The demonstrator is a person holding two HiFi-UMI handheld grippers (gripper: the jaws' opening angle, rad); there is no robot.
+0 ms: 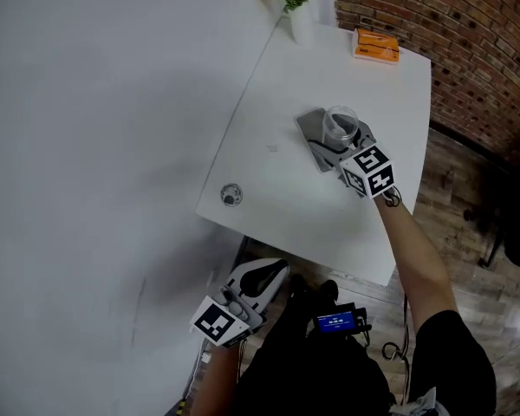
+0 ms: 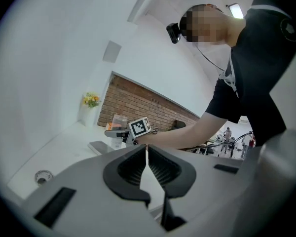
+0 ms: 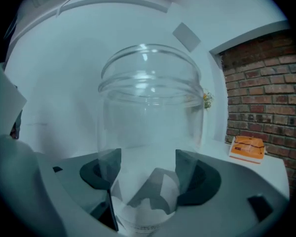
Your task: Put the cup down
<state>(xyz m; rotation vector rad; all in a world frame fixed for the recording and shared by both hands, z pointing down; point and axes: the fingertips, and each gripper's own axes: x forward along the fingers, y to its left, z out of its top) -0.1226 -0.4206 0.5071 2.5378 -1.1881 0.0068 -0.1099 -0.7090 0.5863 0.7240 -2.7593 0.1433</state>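
Note:
A clear plastic cup (image 1: 340, 124) stands upright between the jaws of my right gripper (image 1: 332, 141) over the middle of the white table (image 1: 277, 76). In the right gripper view the cup (image 3: 148, 107) fills the frame and both dark pads (image 3: 101, 169) press on its lower sides, so my right gripper (image 3: 148, 174) is shut on it. Whether its base touches the table I cannot tell. My left gripper (image 1: 264, 277) hangs below the table's near edge, away from the cup, with its jaws together and nothing in them. The left gripper view shows that gripper (image 2: 147, 162) and the cup (image 2: 119, 121) far off.
A white vase of yellow flowers (image 1: 296, 5) stands at the table's far corner, with an orange box (image 1: 376, 45) to its right. A small round metal piece (image 1: 231, 195) lies near the front left edge. A brick wall (image 1: 468, 42) and wooden floor (image 1: 455, 198) lie to the right.

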